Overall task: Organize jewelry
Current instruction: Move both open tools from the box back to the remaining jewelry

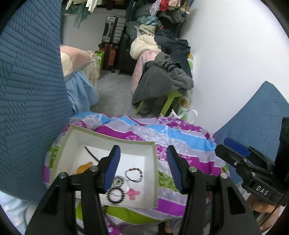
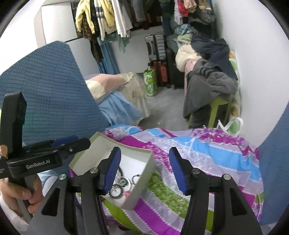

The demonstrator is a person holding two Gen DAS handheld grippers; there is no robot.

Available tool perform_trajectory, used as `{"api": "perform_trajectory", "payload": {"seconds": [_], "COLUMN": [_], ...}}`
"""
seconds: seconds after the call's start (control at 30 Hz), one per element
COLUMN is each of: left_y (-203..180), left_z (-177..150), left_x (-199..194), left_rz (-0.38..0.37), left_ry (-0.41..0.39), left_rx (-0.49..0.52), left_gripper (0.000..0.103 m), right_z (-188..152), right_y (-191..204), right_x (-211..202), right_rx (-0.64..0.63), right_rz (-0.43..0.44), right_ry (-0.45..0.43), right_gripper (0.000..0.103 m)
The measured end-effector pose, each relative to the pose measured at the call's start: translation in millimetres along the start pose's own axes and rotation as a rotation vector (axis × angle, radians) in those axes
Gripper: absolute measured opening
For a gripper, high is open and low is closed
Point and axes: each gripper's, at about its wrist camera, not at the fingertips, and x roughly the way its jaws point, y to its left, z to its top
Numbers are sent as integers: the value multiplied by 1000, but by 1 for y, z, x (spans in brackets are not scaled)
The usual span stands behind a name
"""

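Note:
A shallow white cardboard box lies on a colourful striped blanket; it also shows in the right wrist view. Inside lie a black bead bracelet, a pink cross-shaped piece, a dark corded bracelet, a silvery ring-shaped piece, an orange piece and a black cord. My left gripper is open and empty above the box's right half. My right gripper is open and empty above the box's right wall. The right gripper also shows in the left wrist view.
Blue quilted panels stand on both sides. Beyond the blanket is grey floor, a green stool piled with dark clothes, suitcases, a pillow and hanging clothes. A white wall is on the right.

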Motion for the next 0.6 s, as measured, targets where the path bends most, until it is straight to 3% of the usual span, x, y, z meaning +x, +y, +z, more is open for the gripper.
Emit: {"api": "perform_trajectory", "payload": {"seconds": [0.2, 0.33, 0.6], "left_y": [-25, -47, -84], "left_z": [-20, -36, -62], "left_x": [23, 46, 99], "left_rz": [-52, -77, -111], "left_ry": [32, 72, 158], "left_rx": [-66, -65, -27], "left_gripper": [52, 41, 25], "right_z": [-23, -42, -70], "right_y": [-43, -71, -121], "right_x": [1, 12, 56], "right_rx": [36, 45, 59], "right_rz": [-4, -12, 44], "right_ry": [24, 63, 159], "right_gripper": [53, 52, 39]}}
